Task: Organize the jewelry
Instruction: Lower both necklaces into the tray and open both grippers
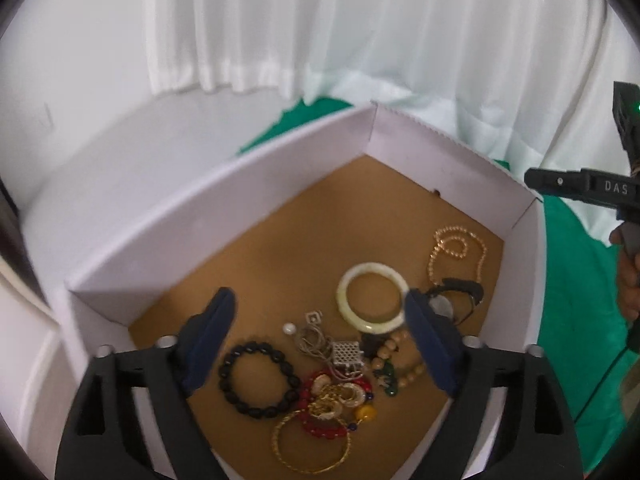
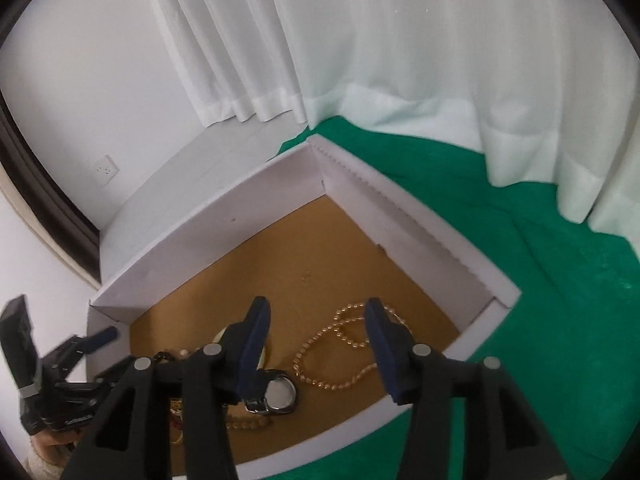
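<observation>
A white box (image 1: 224,208) with a brown floor holds the jewelry. In the left wrist view lie a pale jade bangle (image 1: 372,298), a black bead bracelet (image 1: 259,379), a gold bangle (image 1: 310,446), a gold bead necklace (image 1: 458,248), a wristwatch (image 1: 448,304) and a tangle of red beads and chains (image 1: 332,388). My left gripper (image 1: 320,328) is open and empty above them. My right gripper (image 2: 318,320) is open and empty above the necklace (image 2: 340,354) and watch (image 2: 278,396).
The box (image 2: 420,240) stands on a green cloth (image 2: 540,280). White curtains (image 2: 400,40) hang behind, and a white wall with a socket (image 2: 106,169) is at the left. The right gripper's body (image 1: 584,188) shows at the right edge of the left wrist view.
</observation>
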